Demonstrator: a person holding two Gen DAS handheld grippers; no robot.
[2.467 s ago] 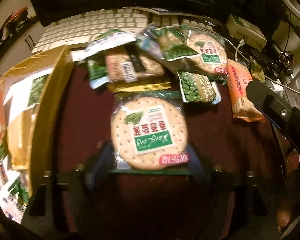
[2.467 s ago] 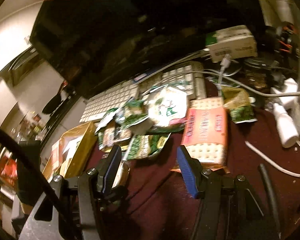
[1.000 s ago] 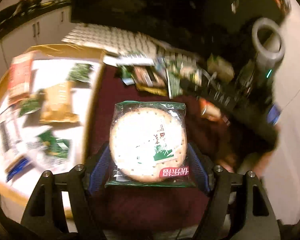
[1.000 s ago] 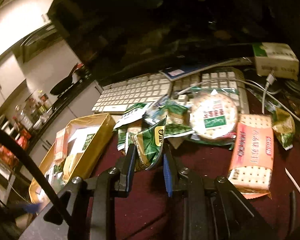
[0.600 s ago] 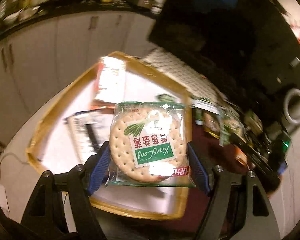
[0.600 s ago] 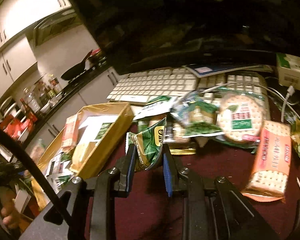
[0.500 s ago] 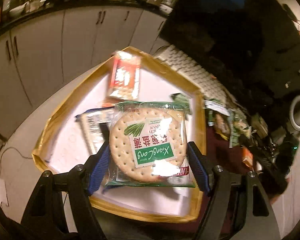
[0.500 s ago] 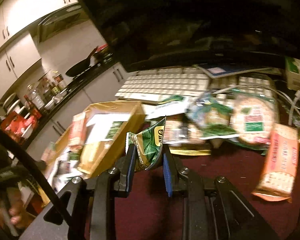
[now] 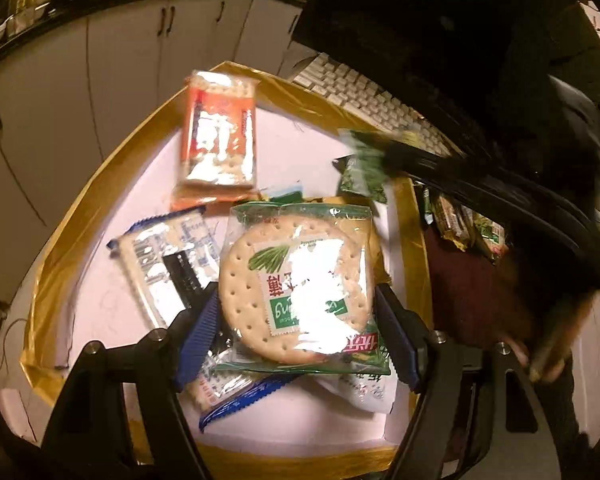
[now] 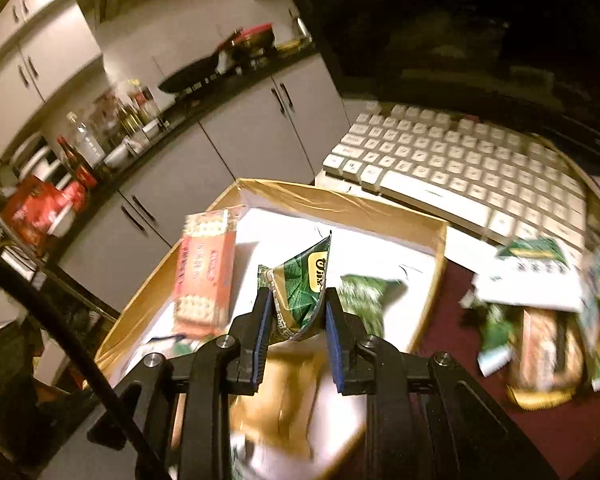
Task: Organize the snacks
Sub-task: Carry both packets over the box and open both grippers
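Kitchen cabinets behind, gold-rimmed box (image 9: 84, 216) below our fingers. Left gripper (image 9: 296, 336) wide, clamped on round cracker pack (image 9: 300, 292); right gripper (image 10: 296, 324) narrow, pinching green snack bag (image 10: 300, 292). Step we judge: carry over box. Next: let go, drop both inside.

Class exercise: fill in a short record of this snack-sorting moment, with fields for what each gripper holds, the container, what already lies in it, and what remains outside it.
left gripper: shut on round cracker packet, over the box
right gripper: shut on green snack pouch, over the box
container: gold-edged box
already inside: orange cracker pack, blue-trimmed cracker pack
outside: snack pile on dark red mat, beside white keyboard
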